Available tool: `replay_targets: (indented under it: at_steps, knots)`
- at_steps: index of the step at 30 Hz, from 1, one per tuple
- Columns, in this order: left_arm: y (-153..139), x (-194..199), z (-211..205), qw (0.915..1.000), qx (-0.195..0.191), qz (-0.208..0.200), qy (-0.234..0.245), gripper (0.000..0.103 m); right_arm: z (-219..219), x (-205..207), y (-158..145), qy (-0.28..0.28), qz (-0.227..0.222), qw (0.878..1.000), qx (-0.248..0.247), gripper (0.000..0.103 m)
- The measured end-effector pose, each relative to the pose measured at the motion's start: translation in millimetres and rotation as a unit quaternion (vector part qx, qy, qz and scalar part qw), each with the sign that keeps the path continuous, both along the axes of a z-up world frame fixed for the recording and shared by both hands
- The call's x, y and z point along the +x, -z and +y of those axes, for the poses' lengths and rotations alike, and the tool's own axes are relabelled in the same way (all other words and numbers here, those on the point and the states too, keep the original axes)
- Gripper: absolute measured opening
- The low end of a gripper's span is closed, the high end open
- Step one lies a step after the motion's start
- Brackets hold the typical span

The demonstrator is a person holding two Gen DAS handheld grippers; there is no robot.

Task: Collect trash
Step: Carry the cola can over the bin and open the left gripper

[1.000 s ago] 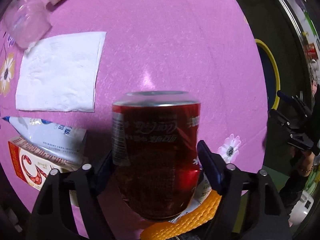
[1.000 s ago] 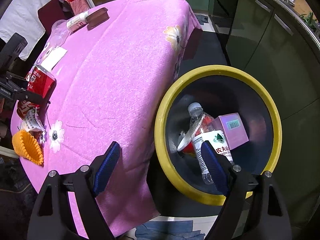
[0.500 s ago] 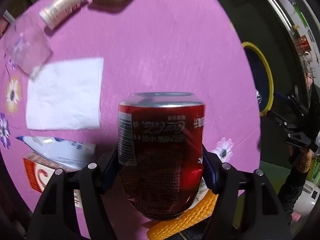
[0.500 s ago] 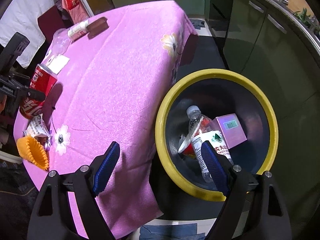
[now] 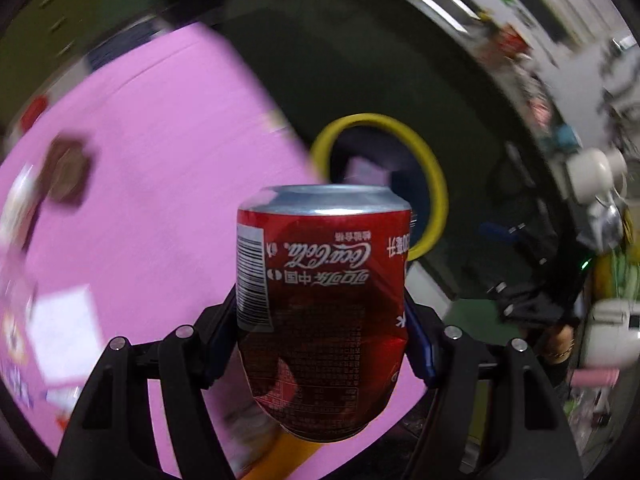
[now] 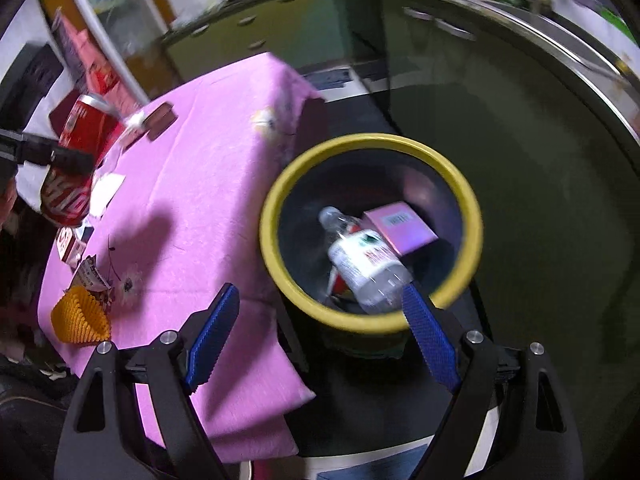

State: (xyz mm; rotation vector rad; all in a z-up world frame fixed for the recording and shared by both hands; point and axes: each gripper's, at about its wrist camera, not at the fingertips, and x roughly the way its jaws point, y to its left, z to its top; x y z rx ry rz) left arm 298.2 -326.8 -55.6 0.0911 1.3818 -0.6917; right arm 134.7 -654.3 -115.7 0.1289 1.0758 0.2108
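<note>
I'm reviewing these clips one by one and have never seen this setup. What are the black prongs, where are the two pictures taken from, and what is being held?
No robot: a person carries a two-finger gripper in each hand, each with a camera looking along its fingers. In the left wrist view, the left gripper is clamped on a red cola can above the pink tablecloth. In the right wrist view, the right gripper is open and empty near the yellow-rimmed bin, which holds a plastic bottle and a pink box. On the cloth lie an orange paper cup liner, a napkin and wrappers.
</note>
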Motion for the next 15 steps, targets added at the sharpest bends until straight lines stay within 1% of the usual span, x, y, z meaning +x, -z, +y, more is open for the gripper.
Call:
replay_targets:
  at_steps: [2, 4, 7, 8, 10, 13, 14, 15]
  knots:
    - [6.2, 0.3, -40.3, 0.9996, -0.008, -0.006, 0.028, 0.067, -13.5, -13.5, 3.1, 0.019, 0.003, 1.0, 0.008, 0.083]
    - [17.5, 4.5, -81.9, 0.9983, -0.015, -0.001, 0.057, 0.067, -22.9, -24.7, 6.7, 0.034, 0.004, 0.999, 0.013, 0.083]
    - [33.7, 13.4, -123.3, 0.997, -0.011, -0.002, 0.077, 0.067, -32.6, -38.6, 11.7, 0.049, 0.006, 0.998, 0.024, 0.083]
    - [43.6, 20.1, -143.1, 0.996, -0.003, -0.005, 0.089, 0.067, -35.0, -44.1, 13.7, 0.054, 0.007, 0.998, 0.027, 0.083]
    - [53.2, 27.9, -157.4, 0.996, 0.008, -0.006, 0.088, 0.067, -40.3, -53.8, 17.4, 0.062, 0.012, 0.998, 0.029, 0.083]
    - [79.4, 48.7, -179.8, 0.9961, 0.034, 0.01, 0.08, 0.068, -46.5, -62.2, 21.1, 0.071, 0.014, 0.997, 0.029, 0.084]
    - [84.9, 53.8, -188.3, 0.9963, 0.041, 0.01, 0.075, 0.075, -48.6, -64.3, 21.6, 0.074, 0.014, 0.997, 0.031, 0.086]
    - [91.3, 60.3, -194.6, 0.9966, 0.044, 0.013, 0.068, 0.079, -48.9, -64.3, 21.5, 0.076, 0.012, 0.997, 0.033, 0.087]
